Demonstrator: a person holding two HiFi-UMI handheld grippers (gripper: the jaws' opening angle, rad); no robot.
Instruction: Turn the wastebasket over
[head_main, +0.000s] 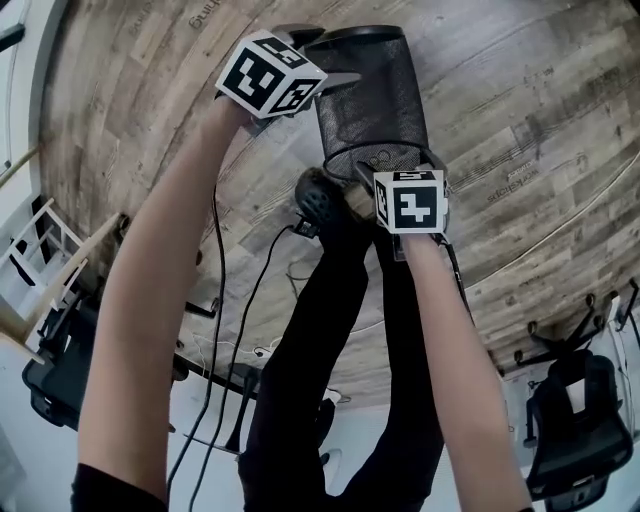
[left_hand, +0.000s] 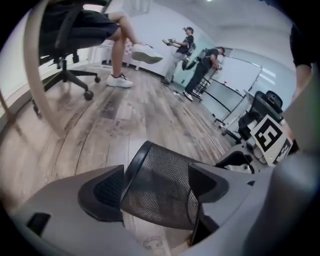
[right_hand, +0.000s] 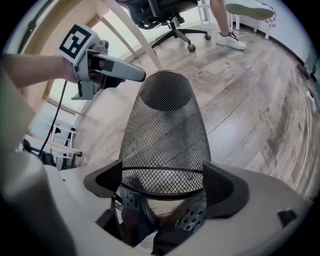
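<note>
Your right gripper (right_hand: 165, 187) gapes wide at the near rim of the wastebasket (right_hand: 165, 130), gripping nothing. It lies on its side on the floor (head_main: 520, 110) (half-turned, I'd judge). Farther off, your left gripper (left_hand: 156, 187) stands wide astride the far rim. You've yet to finish the tip.

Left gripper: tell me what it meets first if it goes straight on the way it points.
The wastebasket: its black mesh wall sits right between the open jaws of the left gripper, with nothing in front of it.
</note>
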